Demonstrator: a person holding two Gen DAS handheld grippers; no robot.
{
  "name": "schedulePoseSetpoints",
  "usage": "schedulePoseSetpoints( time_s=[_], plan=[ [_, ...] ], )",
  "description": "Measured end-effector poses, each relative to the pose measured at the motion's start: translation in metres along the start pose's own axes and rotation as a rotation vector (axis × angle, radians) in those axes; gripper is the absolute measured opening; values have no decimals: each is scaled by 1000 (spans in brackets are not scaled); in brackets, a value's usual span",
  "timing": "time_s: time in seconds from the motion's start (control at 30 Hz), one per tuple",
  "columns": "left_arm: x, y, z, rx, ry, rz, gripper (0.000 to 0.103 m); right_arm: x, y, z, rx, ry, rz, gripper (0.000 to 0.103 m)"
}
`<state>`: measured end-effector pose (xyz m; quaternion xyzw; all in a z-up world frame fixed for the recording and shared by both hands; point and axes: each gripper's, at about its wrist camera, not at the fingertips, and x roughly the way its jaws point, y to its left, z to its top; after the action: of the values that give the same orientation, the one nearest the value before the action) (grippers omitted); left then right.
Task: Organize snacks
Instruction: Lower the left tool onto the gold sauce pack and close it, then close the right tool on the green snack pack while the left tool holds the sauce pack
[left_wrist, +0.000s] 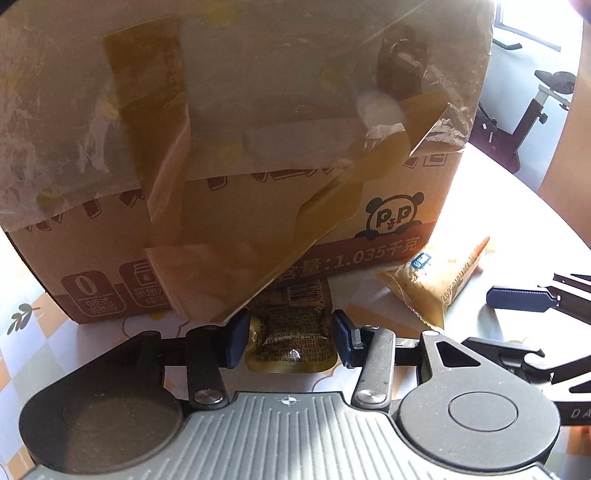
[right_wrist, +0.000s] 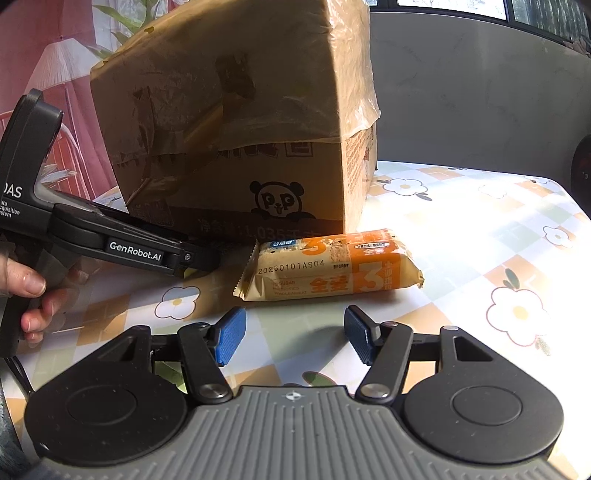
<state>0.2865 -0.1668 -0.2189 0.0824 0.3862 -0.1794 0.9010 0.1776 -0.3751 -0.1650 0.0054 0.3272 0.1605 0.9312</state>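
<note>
A small golden snack packet (left_wrist: 291, 339) lies on the table right in front of the cardboard box (left_wrist: 388, 236). My left gripper (left_wrist: 290, 339) has a pad against each side of it. A loose flap of brown tape (left_wrist: 258, 229) hangs from the box over the packet's far end. An orange wholewheat bar (right_wrist: 332, 271) lies flat by the box (right_wrist: 229, 147) corner, just beyond my right gripper (right_wrist: 293, 332), which is open with nothing between its pads. The same bar (left_wrist: 439, 280) shows to the right in the left wrist view, near a right-gripper finger pad (left_wrist: 517, 297).
The table wears a checked cloth with flowers (right_wrist: 480, 258). The tall box with a panda logo fills the space ahead of both grippers. A hand (right_wrist: 29, 291) grips the left tool's handle. An exercise bike (left_wrist: 535, 103) stands beyond the table's far edge.
</note>
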Motion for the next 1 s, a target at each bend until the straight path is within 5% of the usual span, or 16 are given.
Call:
schedulePoseSetpoints(
  time_s=[0.67, 1.0],
  plan=[
    [-24, 22, -44, -9, -8, -8, 52, -8, -11, 0, 82, -9, 19, 62],
    [-30, 27, -59, -29, -52, -37, 50, -23, 11, -1, -21, 54, 25, 62]
  ],
)
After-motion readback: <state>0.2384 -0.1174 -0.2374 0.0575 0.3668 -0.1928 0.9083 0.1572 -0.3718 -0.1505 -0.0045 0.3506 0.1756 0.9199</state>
